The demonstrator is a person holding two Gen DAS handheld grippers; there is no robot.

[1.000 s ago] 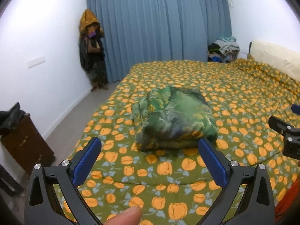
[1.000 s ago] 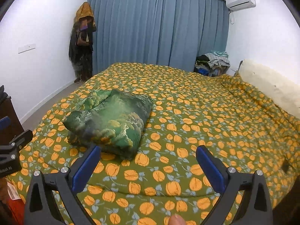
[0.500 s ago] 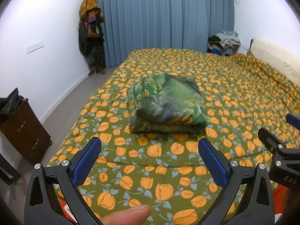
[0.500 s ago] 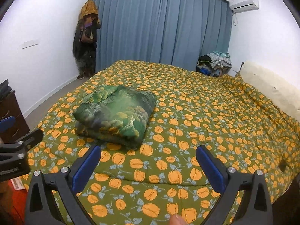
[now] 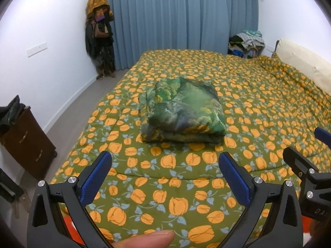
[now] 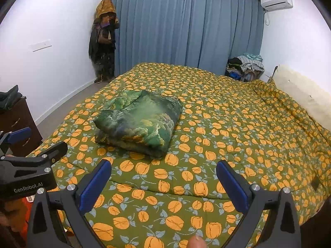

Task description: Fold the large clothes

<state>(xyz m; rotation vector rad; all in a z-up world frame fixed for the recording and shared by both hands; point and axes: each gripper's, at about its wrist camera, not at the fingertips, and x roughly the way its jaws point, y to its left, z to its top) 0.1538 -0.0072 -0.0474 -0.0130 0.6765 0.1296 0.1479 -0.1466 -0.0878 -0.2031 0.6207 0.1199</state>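
A green patterned garment (image 5: 182,111) lies folded into a thick bundle on the bed (image 5: 258,95), near its front left part; it also shows in the right wrist view (image 6: 138,122). My left gripper (image 5: 165,161) is open and empty, held back from the bundle above the bed's near edge. My right gripper (image 6: 163,168) is open and empty too, to the right of the bundle and apart from it. Each gripper shows at the side of the other's view.
The bed cover is green with orange flowers. A dark wooden cabinet (image 5: 24,140) stands at the left by the wall. Coats hang in the corner (image 5: 99,37). A clothes pile (image 5: 246,41) sits by the blue curtain. A cream headboard (image 5: 306,66) is at right.
Both grippers have drawn back and risen from the bed; the folded bundle looks farther away and more of the bed's near edge shows. The bundle has not moved.
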